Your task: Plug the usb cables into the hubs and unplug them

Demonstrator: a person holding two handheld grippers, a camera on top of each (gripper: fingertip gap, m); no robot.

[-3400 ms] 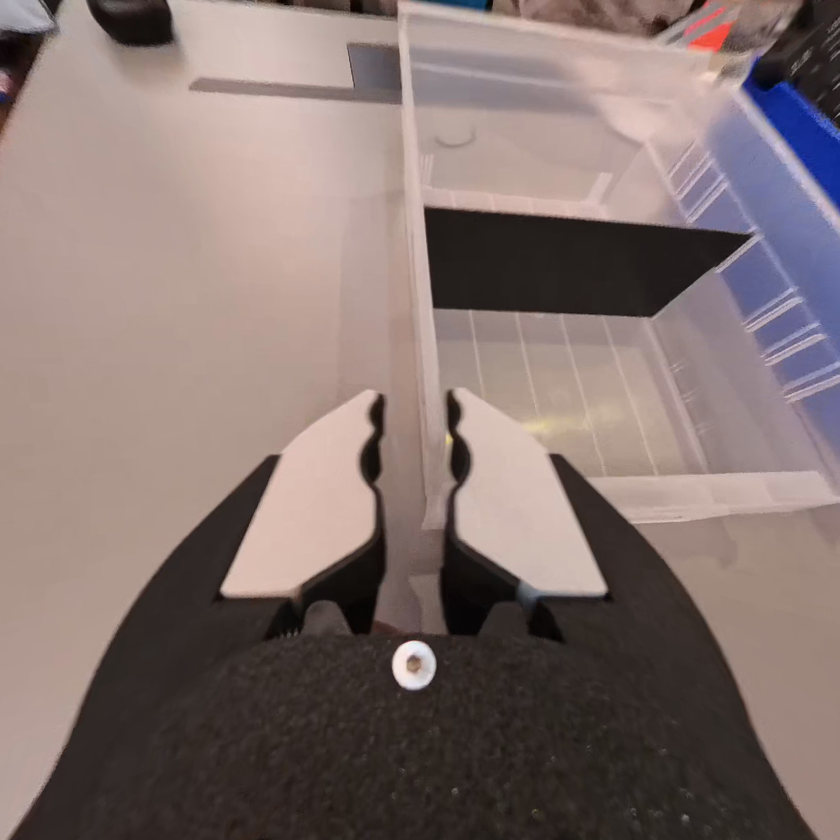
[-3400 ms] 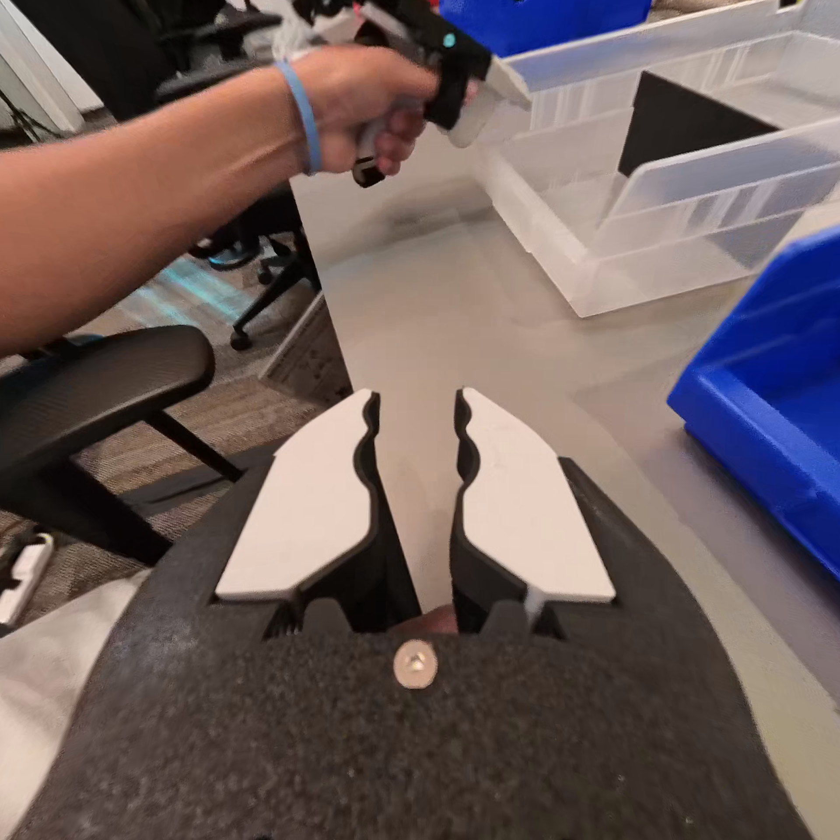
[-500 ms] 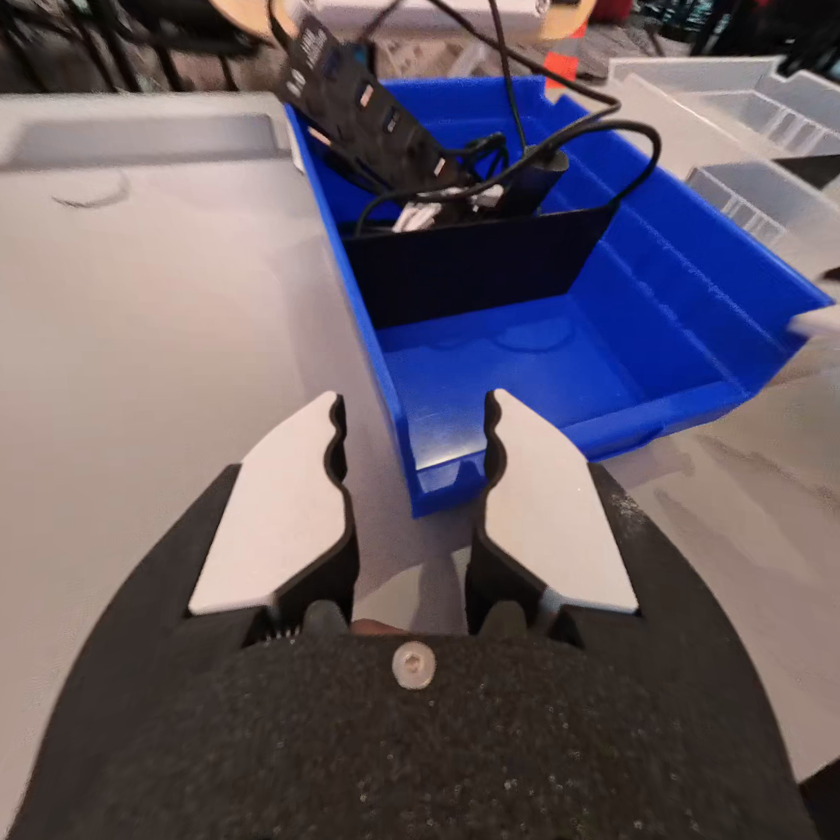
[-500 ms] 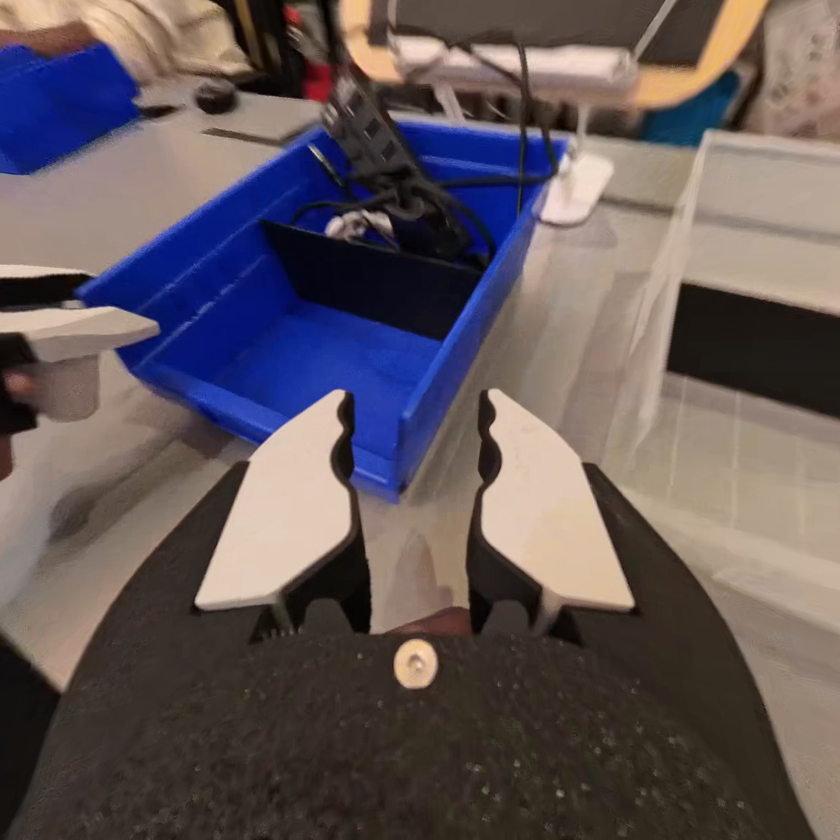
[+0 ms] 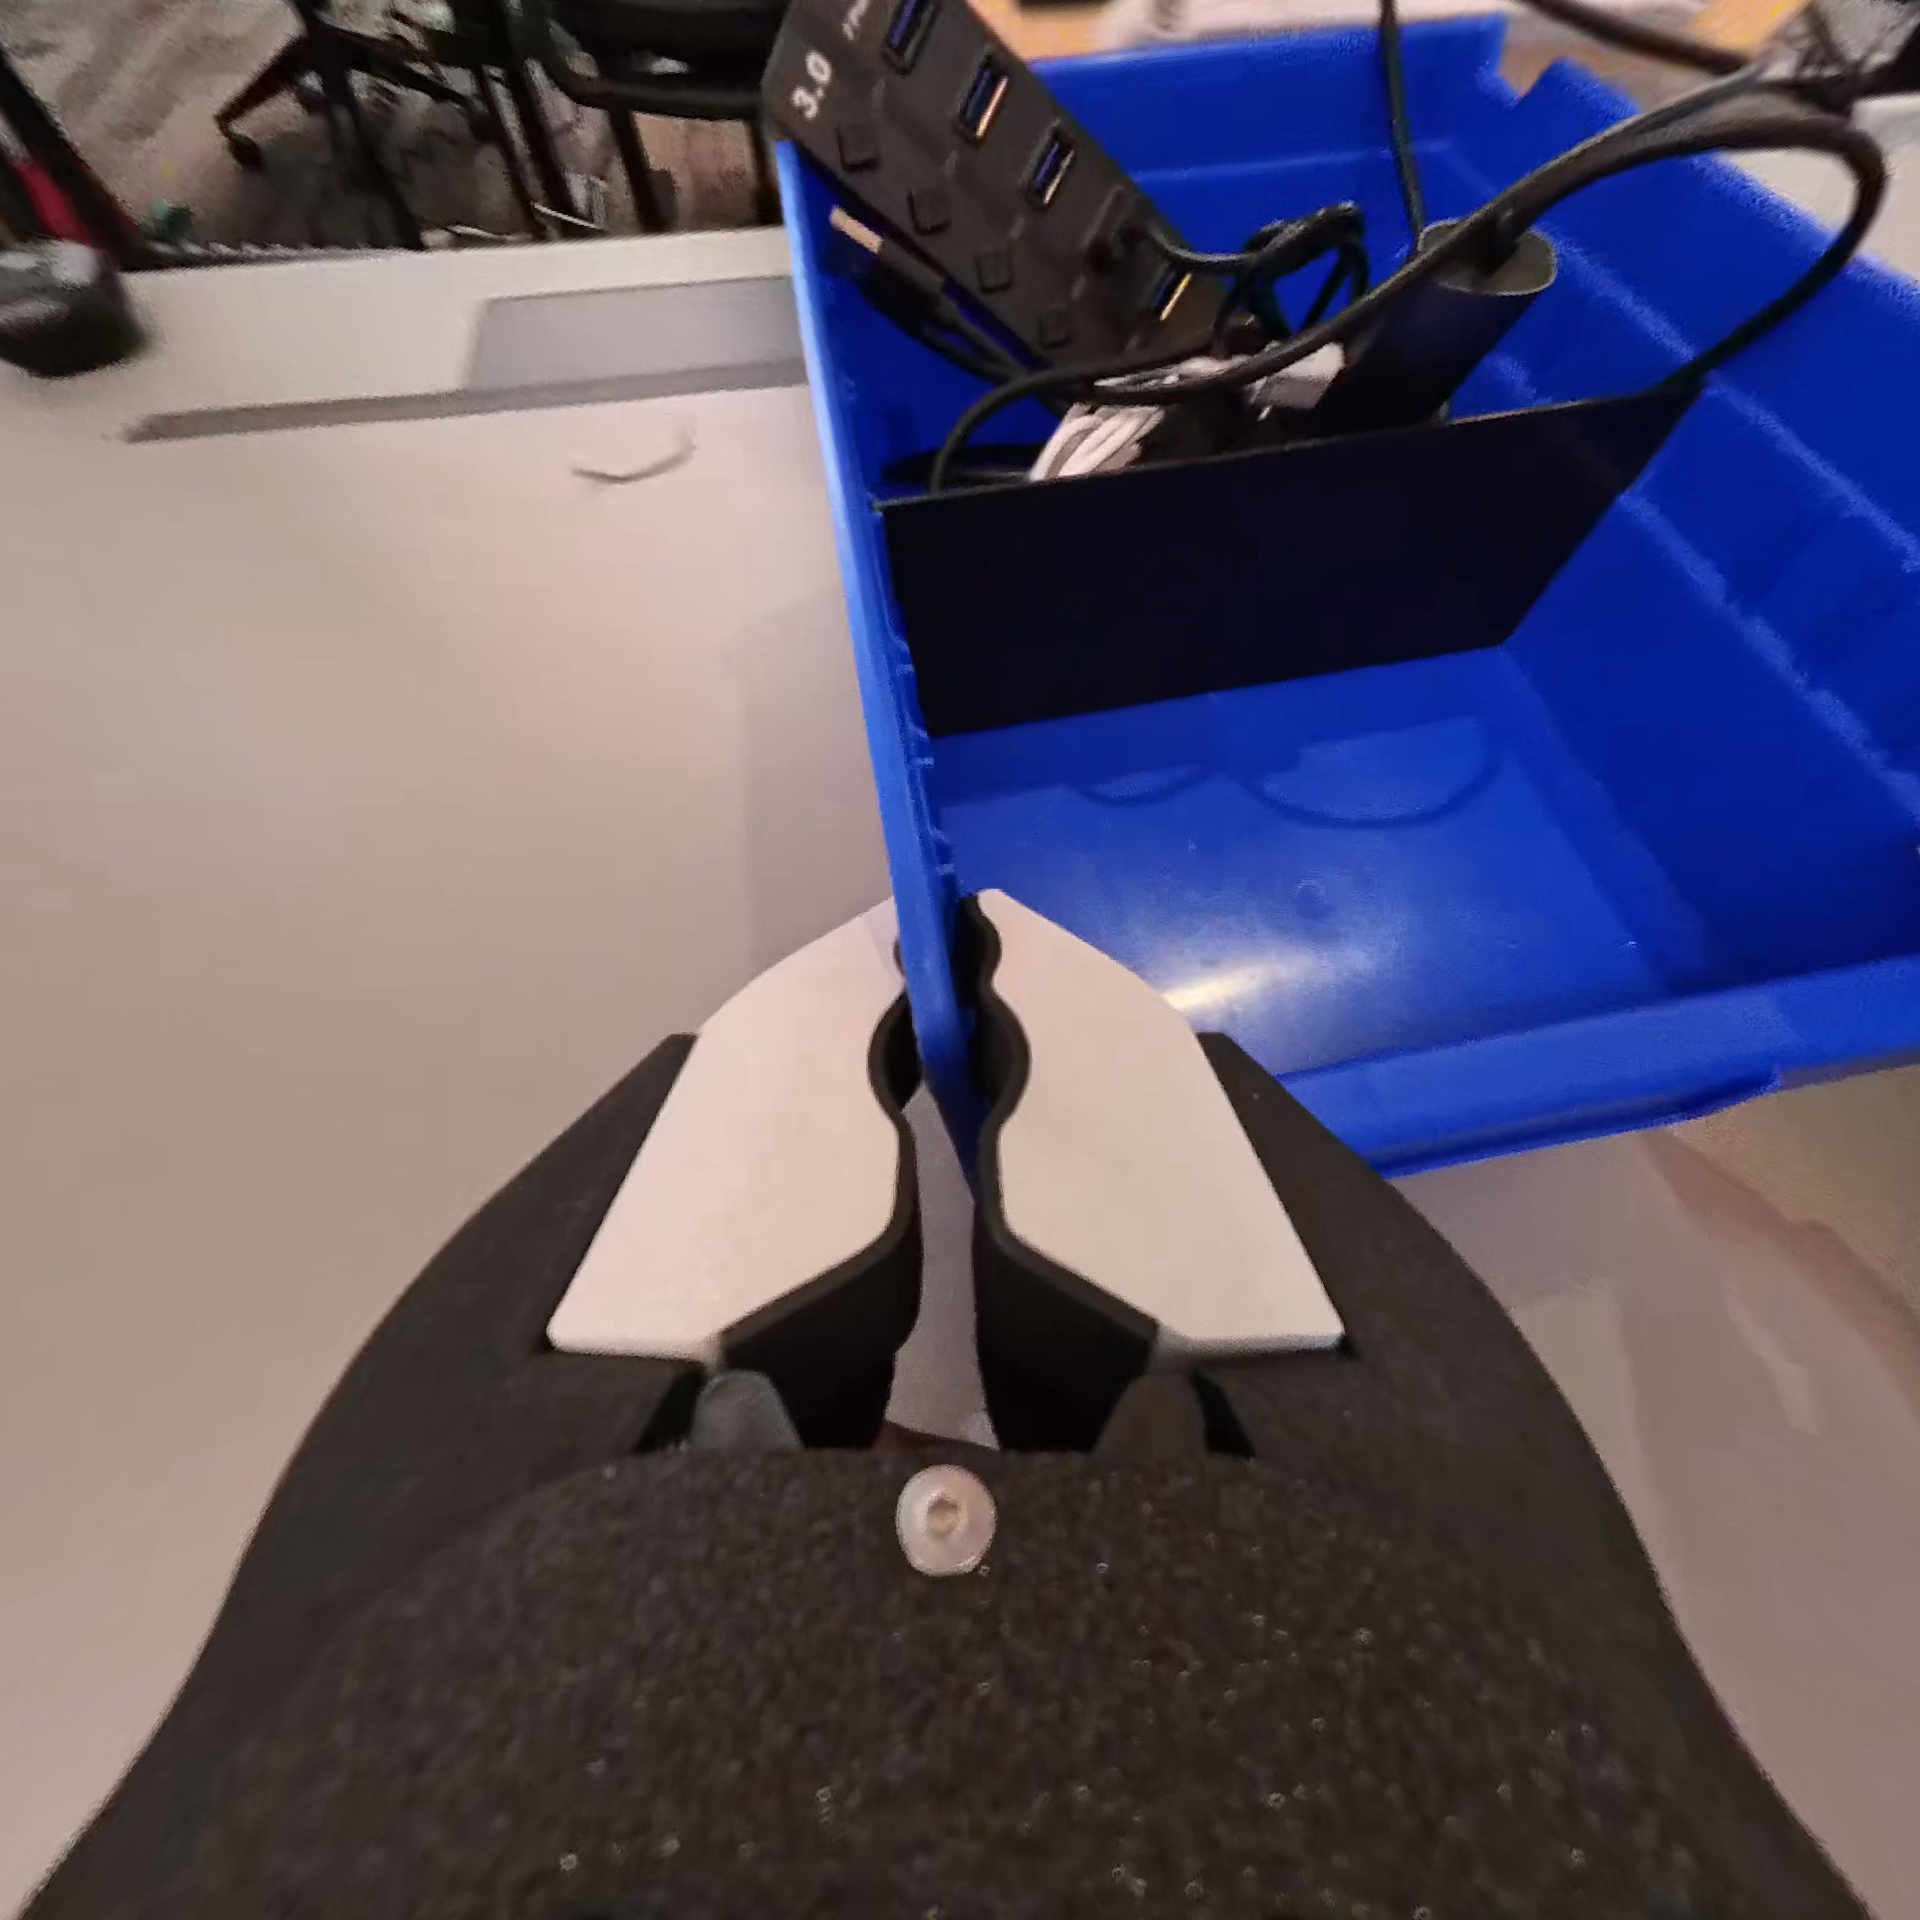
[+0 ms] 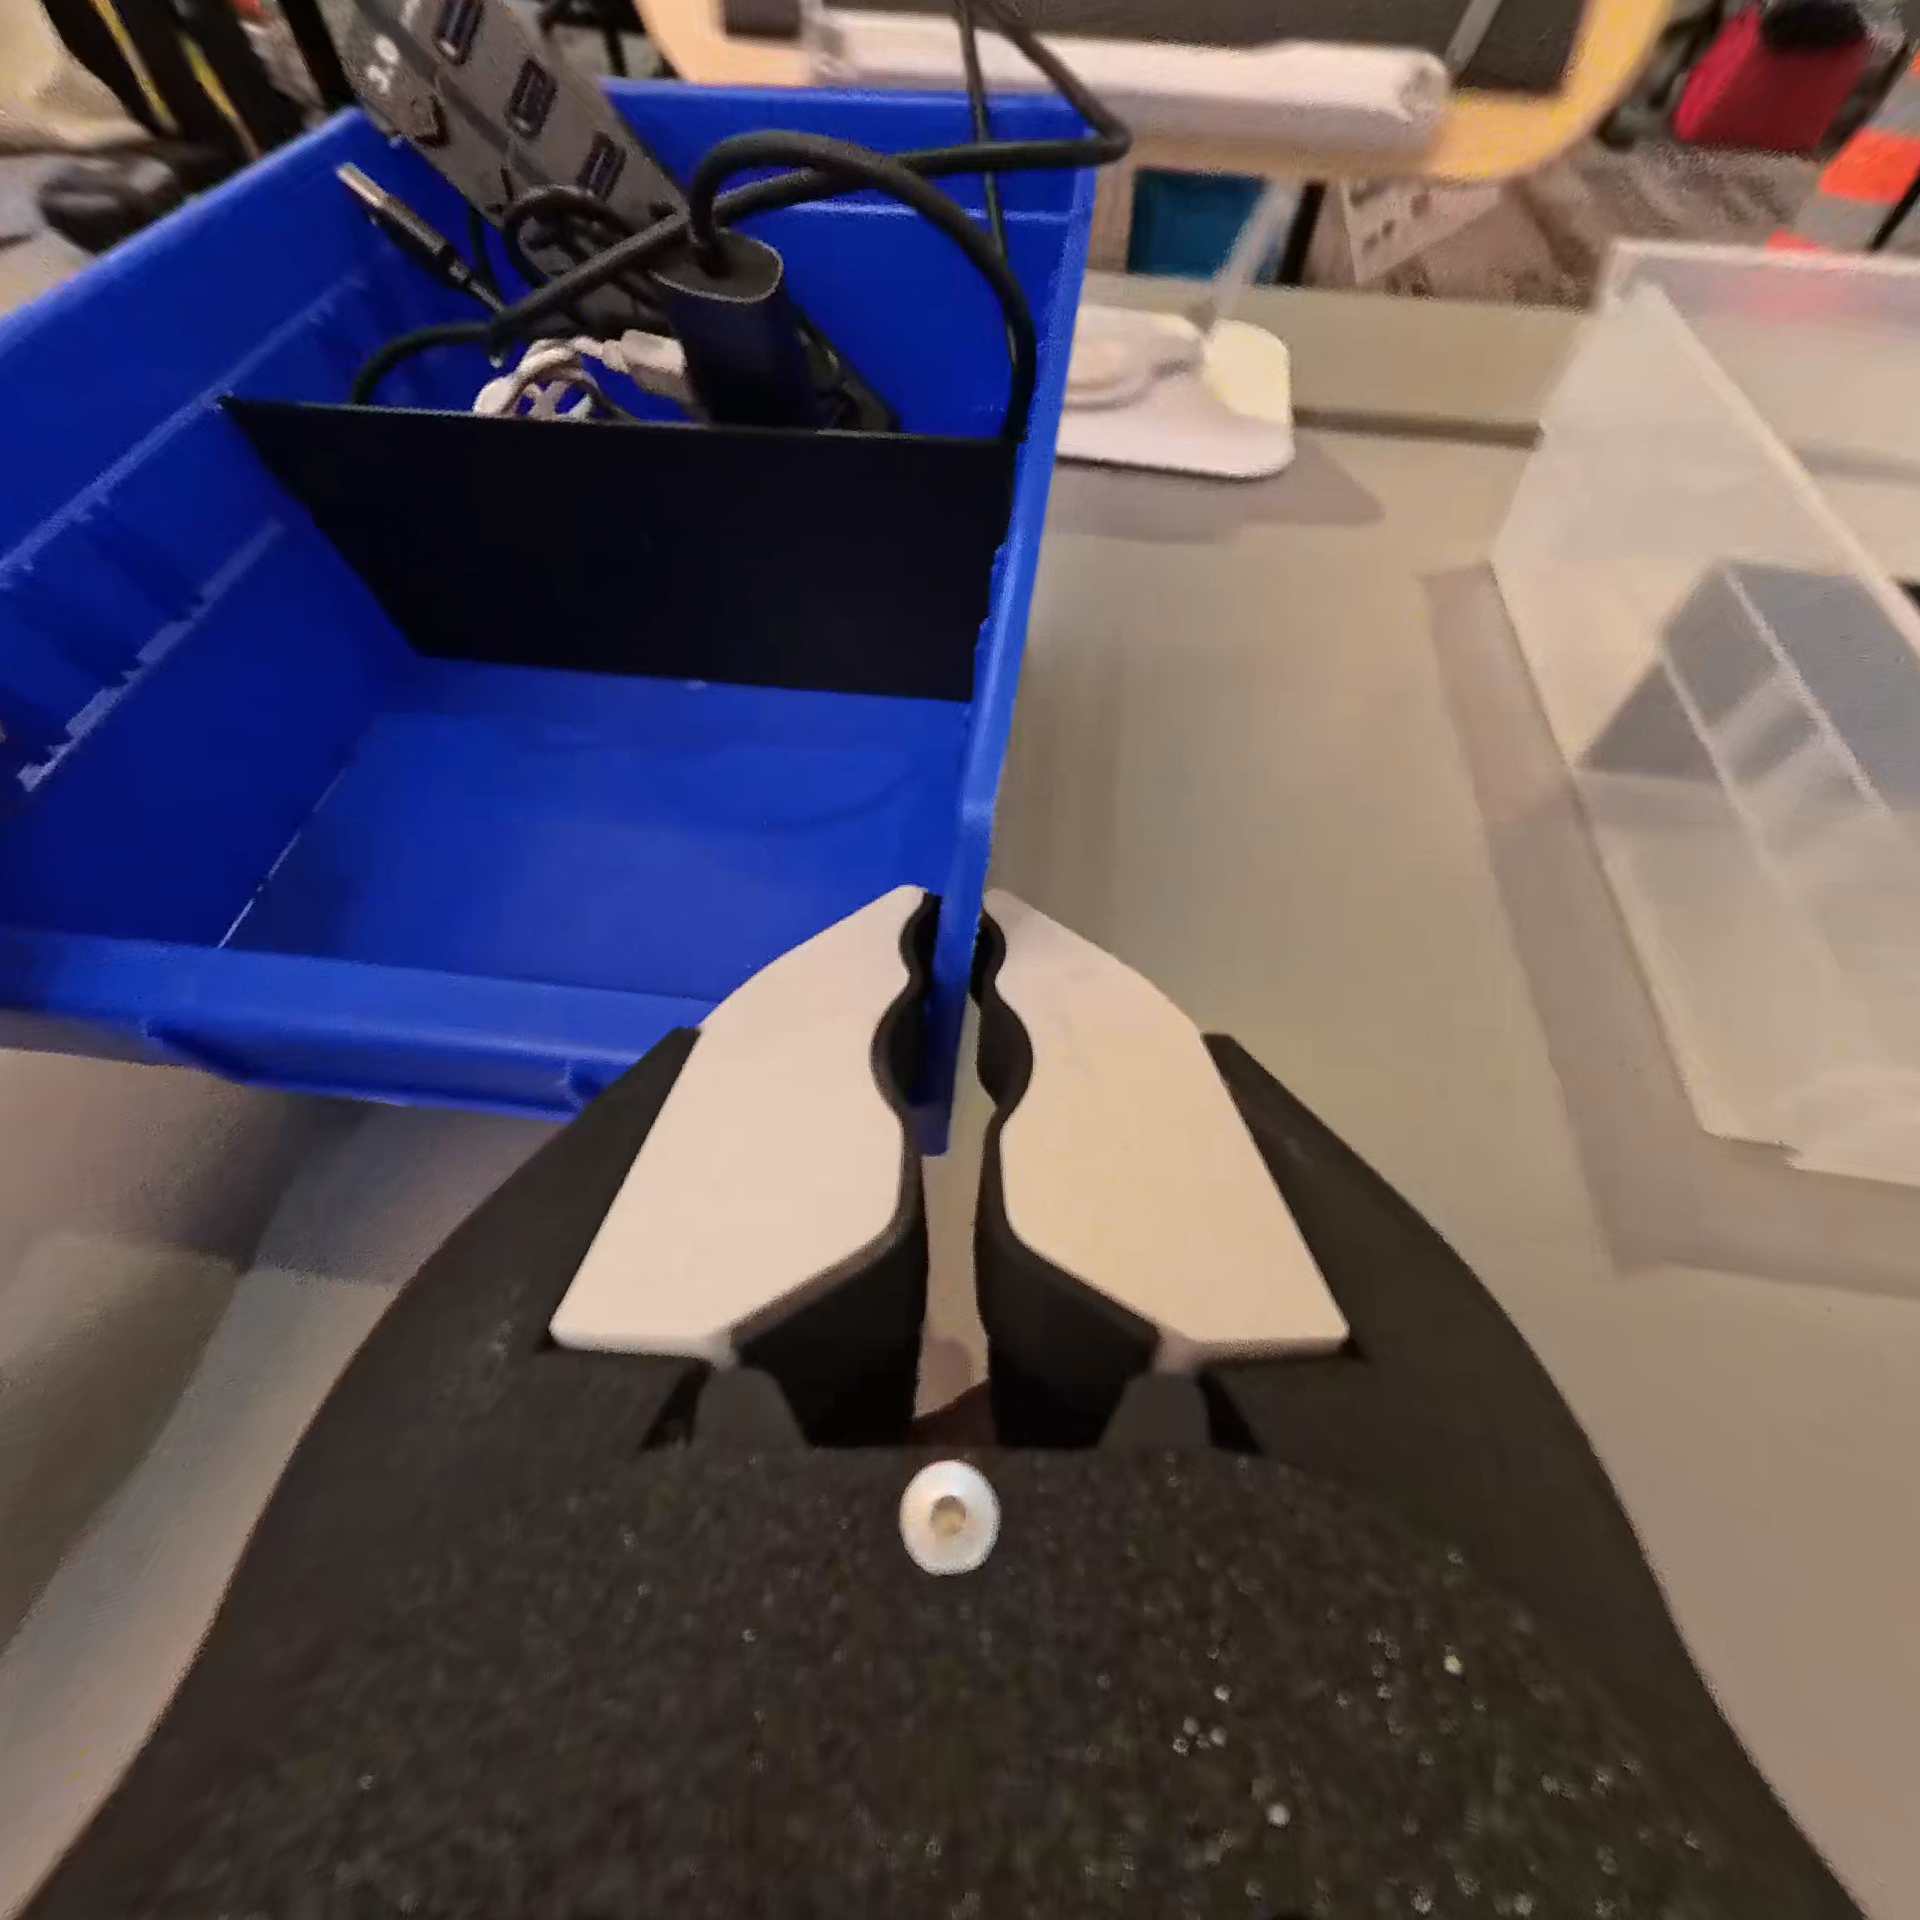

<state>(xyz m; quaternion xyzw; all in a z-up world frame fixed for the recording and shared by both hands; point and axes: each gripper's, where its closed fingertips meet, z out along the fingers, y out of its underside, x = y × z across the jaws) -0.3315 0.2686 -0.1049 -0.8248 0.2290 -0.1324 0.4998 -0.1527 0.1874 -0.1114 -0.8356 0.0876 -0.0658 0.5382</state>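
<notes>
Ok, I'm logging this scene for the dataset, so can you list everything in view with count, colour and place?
bin: one, blue, on the table, gripped at both near corners
divider: one, black, across the bin's middle
USB hub: one, black with blue ports, leaning in the bin's far compartment
second hub: one, dark blue, far compartment
cables: several black, one white bundle, tangled in the far compartment; count unclear
clear bin: one, transparent, right of the blue bin
table: one, pale grey
left gripper: fingers closed on the bin's left wall
right gripper: fingers closed on the bin's right wall
</notes>
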